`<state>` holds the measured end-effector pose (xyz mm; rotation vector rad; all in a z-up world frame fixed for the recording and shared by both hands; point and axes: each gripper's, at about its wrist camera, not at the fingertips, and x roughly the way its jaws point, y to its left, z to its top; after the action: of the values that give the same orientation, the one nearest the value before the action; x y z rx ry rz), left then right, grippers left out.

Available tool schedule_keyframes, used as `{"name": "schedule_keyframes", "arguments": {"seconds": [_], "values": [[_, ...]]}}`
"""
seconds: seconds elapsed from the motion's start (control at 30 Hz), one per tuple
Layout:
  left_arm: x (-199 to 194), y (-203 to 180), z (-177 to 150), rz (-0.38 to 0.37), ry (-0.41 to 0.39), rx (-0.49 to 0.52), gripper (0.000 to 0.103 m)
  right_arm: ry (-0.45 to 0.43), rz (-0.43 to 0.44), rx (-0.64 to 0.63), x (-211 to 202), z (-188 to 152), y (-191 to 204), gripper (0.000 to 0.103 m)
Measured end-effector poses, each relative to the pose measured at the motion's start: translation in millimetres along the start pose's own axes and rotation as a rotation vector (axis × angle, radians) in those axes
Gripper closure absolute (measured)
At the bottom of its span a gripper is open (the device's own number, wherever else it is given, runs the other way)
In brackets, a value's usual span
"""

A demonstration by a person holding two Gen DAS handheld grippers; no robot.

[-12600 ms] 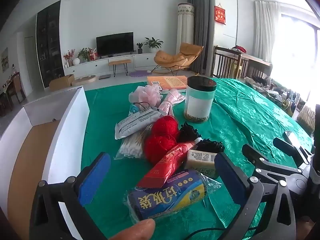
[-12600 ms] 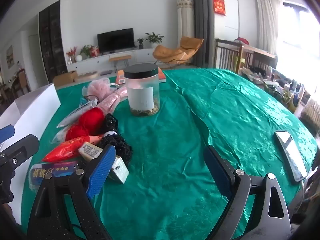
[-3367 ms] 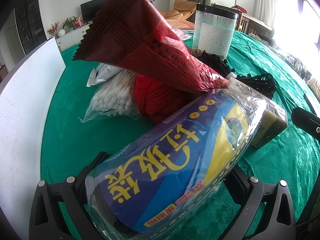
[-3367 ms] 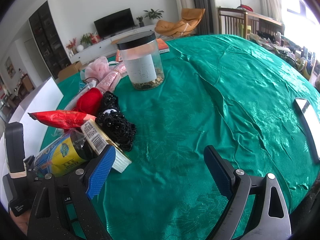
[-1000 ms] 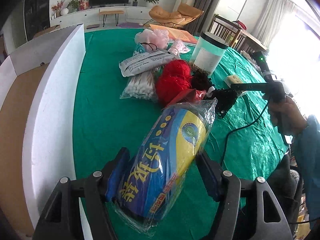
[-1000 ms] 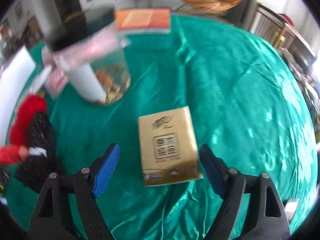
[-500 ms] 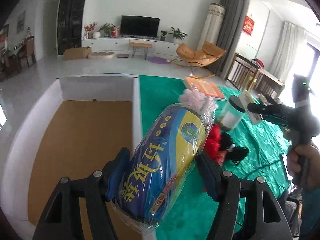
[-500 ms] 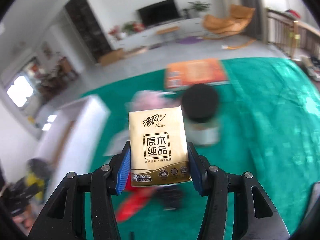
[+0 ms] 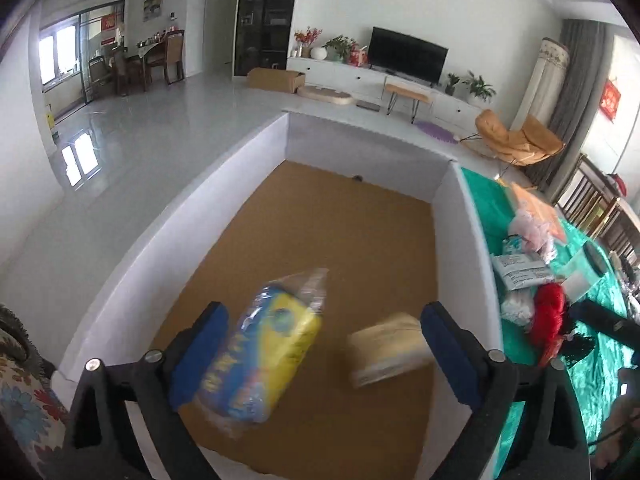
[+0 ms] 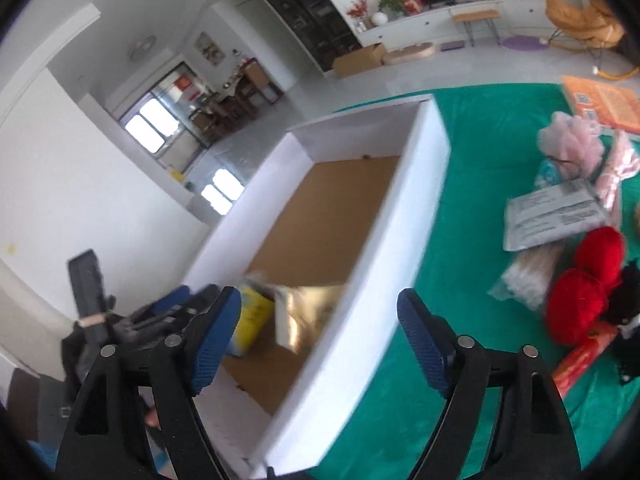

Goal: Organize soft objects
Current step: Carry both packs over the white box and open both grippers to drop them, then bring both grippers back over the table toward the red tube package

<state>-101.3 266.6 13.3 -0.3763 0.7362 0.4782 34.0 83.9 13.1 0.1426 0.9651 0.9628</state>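
Note:
A white box (image 9: 472, 240) with a brown floor stands left of the green table. The blue and yellow roll pack (image 9: 260, 360) and the gold tissue pack (image 9: 388, 348) are inside it, both blurred. My left gripper (image 9: 320, 352) is open over the box; the roll pack lies loose by its left finger. My right gripper (image 10: 320, 340) is open and empty over the box's right wall (image 10: 384, 280). In the right wrist view the roll pack (image 10: 250, 320) and tissue pack (image 10: 308, 312) show inside the box.
On the green cloth (image 10: 480, 140) lie red yarn balls (image 10: 580, 292), a cotton swab bag (image 10: 528, 276), a grey packet (image 10: 556, 212), a pink puff (image 10: 568, 136), black yarn (image 10: 628, 292), a red packet (image 10: 580, 360) and an orange book (image 10: 604, 100). A patterned cushion (image 9: 24, 400) sits at left.
Both grippers have opened over the box. The roll pack left the left gripper and the tissue pack left the right gripper; both are now in the box.

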Motion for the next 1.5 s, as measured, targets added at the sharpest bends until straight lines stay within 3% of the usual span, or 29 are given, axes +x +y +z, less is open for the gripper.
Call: {"name": "schedule_keyframes", "arguments": {"seconds": [0.23, 0.33, 0.43, 0.5, 0.57, 0.8, 0.97, 1.5], "values": [[-2.1, -92.1, -12.1, -0.246, 0.006, 0.114, 0.004, -0.133, -0.464, 0.052, -54.8, -56.5, -113.5, 0.02], [0.6, -145.4, -33.5, -0.357, 0.06, 0.229, 0.002, -0.177, -0.652, 0.148, -78.1, -81.1, -170.7, 0.02], [9.6, -191.0, -56.2, -0.4, 0.11, 0.349, 0.002, -0.187, -0.805, 0.208, -101.4, -101.9, -207.6, 0.02], [21.9, -211.1, -67.3, -0.398, 0.139, 0.399, 0.002, -0.153, -0.808, 0.345, -108.7, -106.9, -236.8, 0.02], [33.0, -225.0, -78.3, -0.402, 0.172, 0.419, 0.002, -0.15, -0.825, 0.386, -113.9, -107.6, -248.8, 0.02], [52.2, -240.0, -103.2, -0.364, 0.207, 0.482, 0.002, -0.107, -0.908, 0.369, -114.8, -108.2, -255.0, 0.019], [74.9, -250.0, -113.3, -0.322, 0.238, 0.5, 0.002, -0.116, -0.908, 0.351, -111.5, -116.3, -246.8, 0.012], [82.9, -257.2, -119.6, -0.276, 0.239, 0.553, 0.002, -0.123, -0.918, 0.341, -111.2, -119.7, -242.2, 0.011]]}}
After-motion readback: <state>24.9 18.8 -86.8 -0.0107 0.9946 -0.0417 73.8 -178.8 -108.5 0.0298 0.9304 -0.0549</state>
